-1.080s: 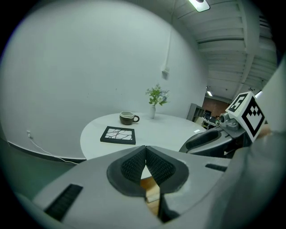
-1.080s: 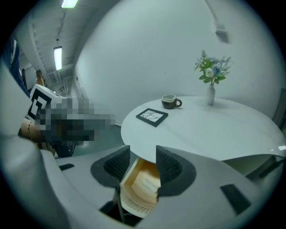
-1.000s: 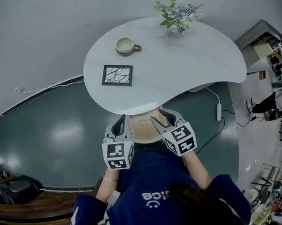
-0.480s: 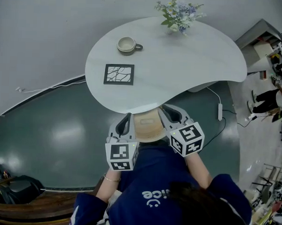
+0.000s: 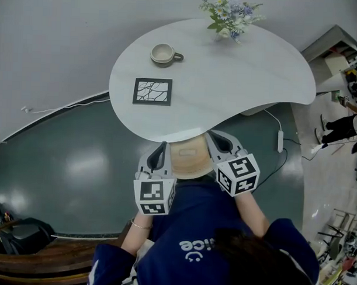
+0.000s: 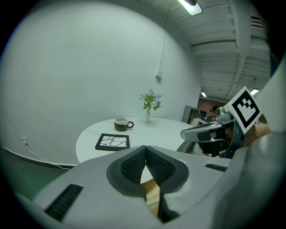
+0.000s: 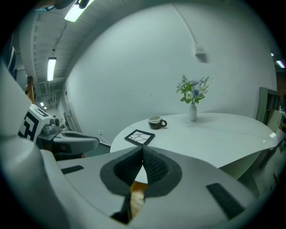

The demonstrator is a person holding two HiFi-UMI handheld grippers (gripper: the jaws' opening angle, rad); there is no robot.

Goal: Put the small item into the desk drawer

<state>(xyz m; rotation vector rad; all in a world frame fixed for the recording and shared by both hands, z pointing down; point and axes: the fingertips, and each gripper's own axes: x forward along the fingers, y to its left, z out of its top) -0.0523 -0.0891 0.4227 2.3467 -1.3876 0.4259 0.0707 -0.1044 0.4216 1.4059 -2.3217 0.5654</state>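
Both grippers are parked at the near edge of the table [image 5: 239, 82], one either side of a rounded wooden panel sticking out from under it, which I take to be the drawer [image 5: 186, 167], pulled out. Right gripper [image 7: 143, 154]: jaws have just been closing and now meet pad to pad, with nothing pinched, only wood showing through the gap below. Left gripper [image 6: 145, 152]: also closed tip to tip and empty. My read is that they flank the drawer to work it, not to carry anything. Small item: can't pin it down. A faint pale rectangle lies on the wood, either the item or part of the drawer. A patterned tile [image 5: 152, 91] and a cup [image 5: 164, 54] sit on the table well apart from the grippers, with flowers [image 5: 232, 15] at the far edge. The cup's contents aren't visible.
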